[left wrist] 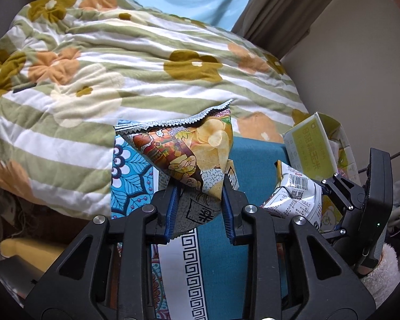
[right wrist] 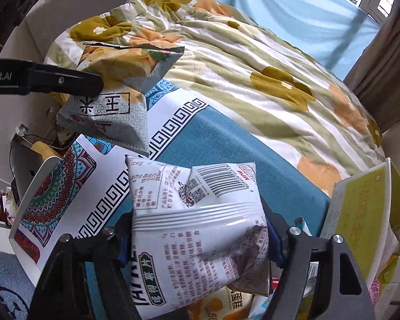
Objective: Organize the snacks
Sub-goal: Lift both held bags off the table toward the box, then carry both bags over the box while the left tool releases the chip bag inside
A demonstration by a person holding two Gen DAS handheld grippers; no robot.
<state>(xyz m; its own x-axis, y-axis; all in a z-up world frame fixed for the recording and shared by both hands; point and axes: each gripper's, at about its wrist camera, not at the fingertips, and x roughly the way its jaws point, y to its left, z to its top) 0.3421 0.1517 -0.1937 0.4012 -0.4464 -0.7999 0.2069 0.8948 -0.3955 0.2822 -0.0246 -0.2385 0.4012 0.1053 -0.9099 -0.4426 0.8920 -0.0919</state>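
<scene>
My left gripper [left wrist: 200,200] is shut on a grey and orange chip bag [left wrist: 189,154] and holds it above the blue patterned bed sheet [left wrist: 256,165]. The same bag shows in the right wrist view [right wrist: 112,101], pinched by the left gripper [right wrist: 93,82]. My right gripper [right wrist: 197,242] is shut on a white snack bag [right wrist: 194,213] with a barcode, held above the sheet. That bag and the right gripper [left wrist: 320,189] show at the right of the left wrist view.
A striped floral quilt [left wrist: 106,80] is piled over the bed behind. An open yellow-green carton [right wrist: 360,213] with snacks inside stands at the right; it also shows in the left wrist view [left wrist: 312,146]. More snack packets [right wrist: 226,304] lie below the white bag.
</scene>
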